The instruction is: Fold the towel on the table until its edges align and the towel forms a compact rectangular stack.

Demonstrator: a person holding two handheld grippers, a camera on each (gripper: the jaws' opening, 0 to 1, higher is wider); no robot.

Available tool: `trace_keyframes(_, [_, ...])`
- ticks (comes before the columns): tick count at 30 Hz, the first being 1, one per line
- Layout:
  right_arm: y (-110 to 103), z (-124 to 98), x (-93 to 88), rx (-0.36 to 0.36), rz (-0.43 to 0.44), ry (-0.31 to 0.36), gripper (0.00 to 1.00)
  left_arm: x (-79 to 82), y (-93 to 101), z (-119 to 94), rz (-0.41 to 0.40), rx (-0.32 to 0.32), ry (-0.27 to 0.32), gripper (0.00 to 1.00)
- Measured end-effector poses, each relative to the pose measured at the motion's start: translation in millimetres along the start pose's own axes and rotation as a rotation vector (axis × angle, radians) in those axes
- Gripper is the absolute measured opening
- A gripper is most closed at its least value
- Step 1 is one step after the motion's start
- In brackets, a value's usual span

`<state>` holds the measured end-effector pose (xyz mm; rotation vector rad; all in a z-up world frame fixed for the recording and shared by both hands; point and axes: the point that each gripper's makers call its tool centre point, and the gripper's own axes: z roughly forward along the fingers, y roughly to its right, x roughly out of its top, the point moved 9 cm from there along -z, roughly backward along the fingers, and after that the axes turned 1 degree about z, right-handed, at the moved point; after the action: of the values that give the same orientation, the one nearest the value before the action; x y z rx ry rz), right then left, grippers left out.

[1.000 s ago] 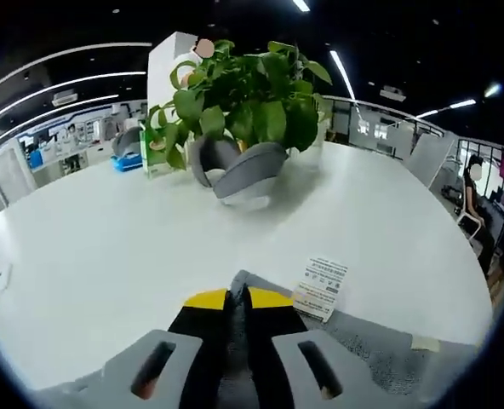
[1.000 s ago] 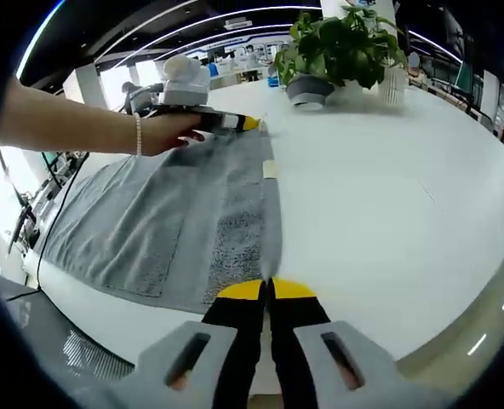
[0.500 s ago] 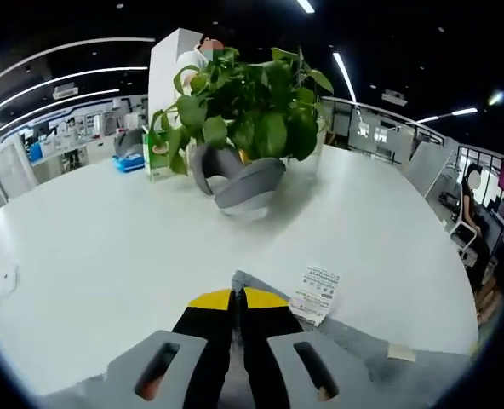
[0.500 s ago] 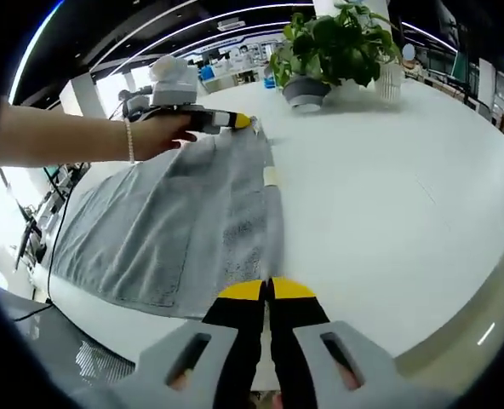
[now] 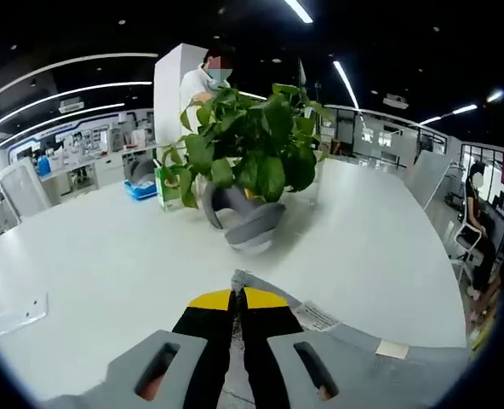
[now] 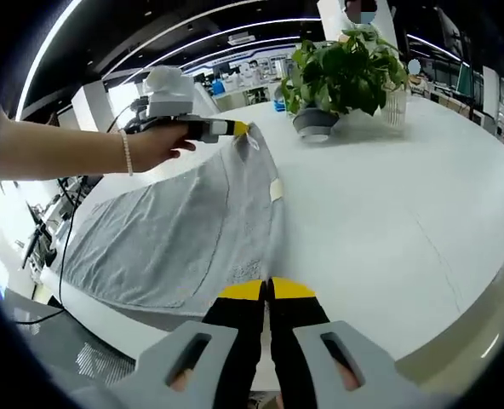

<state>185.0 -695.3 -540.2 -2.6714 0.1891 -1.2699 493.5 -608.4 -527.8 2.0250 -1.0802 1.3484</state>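
Note:
In the right gripper view the grey towel (image 6: pixel 175 239) hangs slanting off the white table (image 6: pixel 388 213), one long edge held up at both ends. My right gripper (image 6: pixel 267 290) is shut on the near corner of that edge. A hand holds my left gripper (image 6: pixel 242 129), shut on the far corner. In the left gripper view the left gripper (image 5: pixel 237 295) pinches the towel (image 5: pixel 363 366) corner, and a white label (image 5: pixel 320 317) shows on the cloth to the right.
A potted plant (image 5: pixel 243 162) in a grey pot stands on the table (image 5: pixel 90 256) ahead of the left gripper; the plant (image 6: pixel 346 72) sits far right in the right gripper view. A person (image 5: pixel 205 81) stands behind it. Cables hang past the table's left edge (image 6: pixel 56 281).
Both grippers have risen with the towel's edge, so the cloth now slants up off the table instead of lying flat. Both stay shut on their corners.

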Motion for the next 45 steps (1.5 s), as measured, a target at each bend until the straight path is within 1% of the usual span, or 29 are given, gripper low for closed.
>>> trace_keyframes(2, [2.8,-2.5,3.6,-0.001,-0.006,0.007,0.0,4.5,0.7,-3.3,-0.003,0.005,0.011,0.03])
trace_keyframes(3, [4.3,-4.0,5.1,-0.004,-0.009,0.011,0.0,10.2,5.1,-6.9,0.002,0.005,0.015,0.03])
trace_keyframes(9, [13.8,-11.9,16.0,-0.01,-0.015,0.038,0.0,16.7,7.8,-12.2,0.011,0.023,0.027,0.03])
trace_keyframes(12, [18.6,-14.4,20.1,-0.016,-0.017,0.048,0.0,24.4,12.0,-12.6,0.046,0.027,0.049,0.03])
trace_keyframes(13, [20.1,-15.7,22.0,-0.017,-0.016,0.052,0.0,26.0,12.9,-13.4,0.044,0.028,0.052,0.03])
trace_keyframes(20, [18.4,-24.7,33.8,-0.025,-0.029,0.083,0.0,33.1,15.5,-22.9,0.03,0.024,0.061,0.03])
trace_keyframes(24, [10.3,-27.5,39.4,-0.021,-0.048,0.098,0.0,40.4,14.4,-32.9,0.029,0.021,0.075,0.03])
trace_keyframes(28, [-3.0,-29.4,43.2,-0.019,-0.06,0.116,0.0,45.5,11.5,-42.4,0.035,0.013,0.086,0.03])
trace_keyframes(36, [-30.8,-38.3,50.0,-0.03,-0.095,0.143,0.0,49.9,0.1,-63.3,0.022,0.009,0.103,0.03])
trace_keyframes(40, [-41.6,-43.1,54.1,-0.03,-0.117,0.148,0.0,49.7,-6.9,-78.3,0.011,0.018,0.124,0.03])
trace_keyframes(45, [-61.2,-48.7,56.6,-0.03,-0.137,0.144,0.0,47.6,-15.2,-96.7,-0.019,0.026,0.134,0.03])
